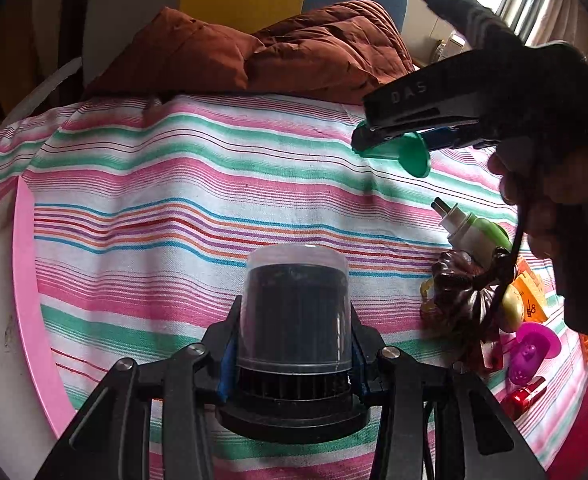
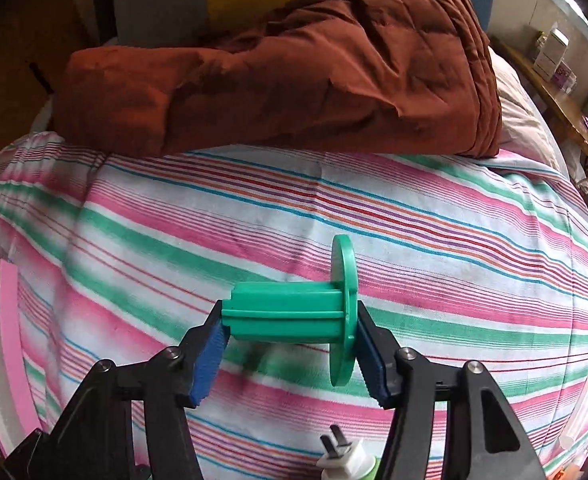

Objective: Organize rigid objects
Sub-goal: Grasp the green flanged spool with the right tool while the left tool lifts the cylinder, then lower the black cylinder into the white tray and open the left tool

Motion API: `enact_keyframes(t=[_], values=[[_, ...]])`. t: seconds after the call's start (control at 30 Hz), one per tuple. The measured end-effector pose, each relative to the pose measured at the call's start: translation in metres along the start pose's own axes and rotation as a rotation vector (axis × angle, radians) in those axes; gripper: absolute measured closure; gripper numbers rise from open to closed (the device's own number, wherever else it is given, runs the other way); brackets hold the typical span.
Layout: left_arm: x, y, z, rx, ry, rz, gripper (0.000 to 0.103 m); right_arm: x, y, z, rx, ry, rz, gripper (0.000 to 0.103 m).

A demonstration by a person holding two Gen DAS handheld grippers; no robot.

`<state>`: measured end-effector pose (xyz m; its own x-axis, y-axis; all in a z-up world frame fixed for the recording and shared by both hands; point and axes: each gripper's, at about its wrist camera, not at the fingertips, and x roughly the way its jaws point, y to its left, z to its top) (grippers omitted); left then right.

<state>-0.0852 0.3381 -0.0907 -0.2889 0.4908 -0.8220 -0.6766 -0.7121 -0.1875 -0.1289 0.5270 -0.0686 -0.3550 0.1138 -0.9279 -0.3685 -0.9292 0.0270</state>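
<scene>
A black ribbed cylinder under a clear plastic cap (image 1: 296, 280) stands upright between the fingers of my left gripper (image 1: 294, 344), which is shut on its sides just above the striped sheet (image 1: 174, 200). My right gripper (image 2: 290, 316) is shut on a green plastic spool (image 2: 286, 308), held lengthwise: one pad is on the plain end, the other on the round flange. In the left wrist view the same green spool (image 1: 398, 152) hangs above the sheet at the upper right, in the right gripper (image 1: 378, 140) carried by a person's hand (image 1: 534, 184).
A pile of small items lies at the right: a white-and-green plug device (image 1: 474, 232), a dark brown carved piece (image 1: 458, 292), a purple toy (image 1: 530, 352), a red object (image 1: 524, 398). A brown quilt (image 2: 294, 72) lies across the far side. A pink edge (image 1: 30, 280) borders the left.
</scene>
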Motion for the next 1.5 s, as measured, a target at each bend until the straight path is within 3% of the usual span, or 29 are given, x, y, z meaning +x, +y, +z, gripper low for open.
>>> enact_keyframes(t=[0.2, 0.37, 0.5, 0.63, 0.83, 1.03, 1.23, 1.5], values=[[-0.014, 0.001, -0.005, -0.009, -0.006, -0.007, 0.059, -0.060, 0.007, -0.043, -0.026, -0.106, 0.086, 0.043], [-0.065, 0.003, -0.013, 0.014, -0.107, 0.003, 0.059, -0.105, 0.023, -0.075, -0.056, -0.183, 0.126, 0.043], [-0.096, 0.021, -0.026, -0.022, -0.117, 0.016, 0.059, -0.121, 0.039, -0.109, -0.093, -0.205, 0.166, 0.043], [-0.118, 0.054, -0.051, -0.113, -0.112, 0.035, 0.059, -0.105, 0.059, -0.143, -0.142, -0.146, 0.206, 0.043], [-0.150, 0.109, -0.087, -0.240, -0.115, 0.111, 0.059, -0.056, 0.069, -0.175, -0.169, -0.041, 0.153, 0.043], [-0.164, 0.167, -0.110, -0.360, -0.100, 0.165, 0.059, -0.055, 0.079, -0.175, -0.233, -0.065, 0.117, 0.044], [-0.164, 0.205, -0.094, -0.452, -0.089, 0.167, 0.059, -0.055, 0.078, -0.176, -0.246, -0.063, 0.099, 0.044], [-0.133, 0.230, -0.063, -0.445, -0.062, 0.242, 0.059, -0.055, 0.078, -0.177, -0.254, -0.063, 0.092, 0.043]])
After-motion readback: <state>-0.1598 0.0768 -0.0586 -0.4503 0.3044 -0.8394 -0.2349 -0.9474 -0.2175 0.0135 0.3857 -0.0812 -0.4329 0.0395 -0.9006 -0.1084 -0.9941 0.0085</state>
